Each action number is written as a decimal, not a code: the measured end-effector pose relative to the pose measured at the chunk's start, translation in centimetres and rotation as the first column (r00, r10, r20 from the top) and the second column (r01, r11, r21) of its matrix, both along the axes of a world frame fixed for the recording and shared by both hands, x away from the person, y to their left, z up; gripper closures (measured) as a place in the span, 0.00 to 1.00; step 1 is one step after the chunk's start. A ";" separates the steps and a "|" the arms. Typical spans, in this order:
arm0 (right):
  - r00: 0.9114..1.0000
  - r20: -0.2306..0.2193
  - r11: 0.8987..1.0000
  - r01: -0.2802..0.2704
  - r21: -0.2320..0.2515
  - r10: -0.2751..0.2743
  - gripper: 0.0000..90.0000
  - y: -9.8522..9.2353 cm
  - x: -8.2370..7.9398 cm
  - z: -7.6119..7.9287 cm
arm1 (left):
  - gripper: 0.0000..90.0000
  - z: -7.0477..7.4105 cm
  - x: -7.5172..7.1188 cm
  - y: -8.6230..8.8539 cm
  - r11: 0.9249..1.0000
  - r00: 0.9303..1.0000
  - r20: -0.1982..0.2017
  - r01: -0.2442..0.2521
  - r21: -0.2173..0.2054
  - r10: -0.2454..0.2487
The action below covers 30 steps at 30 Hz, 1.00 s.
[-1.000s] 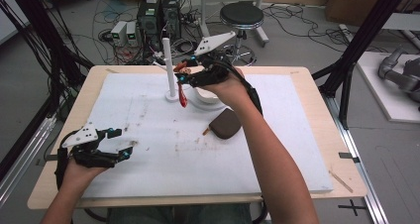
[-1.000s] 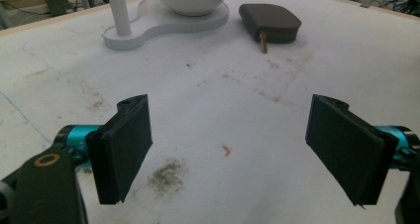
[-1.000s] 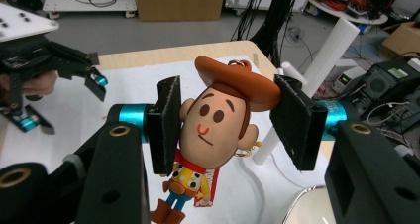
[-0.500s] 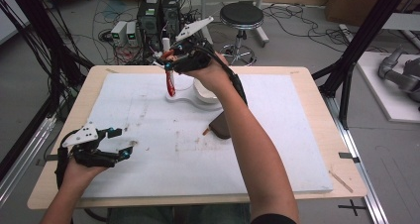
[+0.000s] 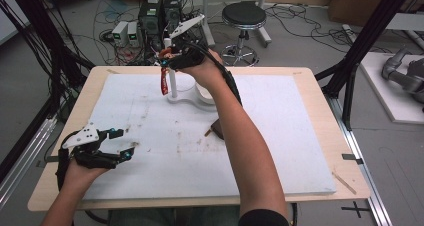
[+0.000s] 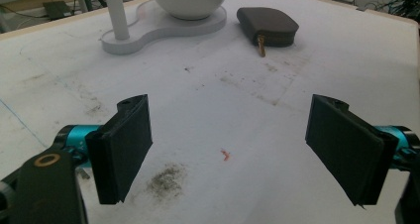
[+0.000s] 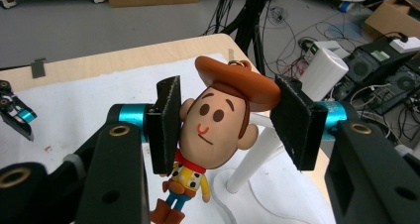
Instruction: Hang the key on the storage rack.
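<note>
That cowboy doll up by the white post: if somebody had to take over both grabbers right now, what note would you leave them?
Right gripper: shut on the cowboy keychain figure, pads on its head and hat, holding it in the air at the top of the white post.
Left gripper: open, holding nothing, low over the white mat at its near left.
White stand: far middle of the mat, with a white bowl on its base. A brown zip pouch lies beside it.
Done: figure picked up and raised to the post.
Left: probably hanging its ring on the post, then letting go. I cannot tell whether the ring is on yet.
</note>
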State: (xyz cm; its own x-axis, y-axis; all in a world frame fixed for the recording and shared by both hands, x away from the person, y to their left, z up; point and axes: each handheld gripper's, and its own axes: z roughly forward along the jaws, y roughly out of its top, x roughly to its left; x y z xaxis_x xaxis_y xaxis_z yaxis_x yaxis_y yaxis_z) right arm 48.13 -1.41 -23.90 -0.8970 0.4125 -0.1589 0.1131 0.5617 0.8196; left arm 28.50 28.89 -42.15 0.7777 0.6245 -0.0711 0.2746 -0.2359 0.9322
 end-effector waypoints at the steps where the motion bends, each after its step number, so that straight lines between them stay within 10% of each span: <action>1: 1.000 0.000 1.000 0.000 0.000 0.000 0.53 0.0 0.0 0.0 | 0.20 0.0 0.0 0.0 1.000 1.000 -0.001 -0.001 -0.002 0.001; 23: 0.996 -0.025 0.996 0.090 -0.017 -0.091 0.52 0.4 2.4 -1.0 | 0.20 -0.2 -0.1 0.4 1.000 1.000 -0.005 -0.010 -0.005 0.010; 30: 0.986 0.008 0.984 0.166 0.058 -0.167 0.38 -0.6 2.0 -0.9 | 0.20 -0.2 -0.1 0.4 1.000 1.000 -0.006 -0.008 -0.005 0.008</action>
State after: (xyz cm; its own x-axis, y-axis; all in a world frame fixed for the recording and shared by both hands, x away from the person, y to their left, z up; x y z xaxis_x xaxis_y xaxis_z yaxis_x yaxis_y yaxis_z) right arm 50.17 -2.03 -24.80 -0.8130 0.5647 -0.1420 0.1903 0.4883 0.8517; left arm 28.41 29.32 -42.32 0.7722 0.6305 -0.0784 0.2819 -0.2294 0.9316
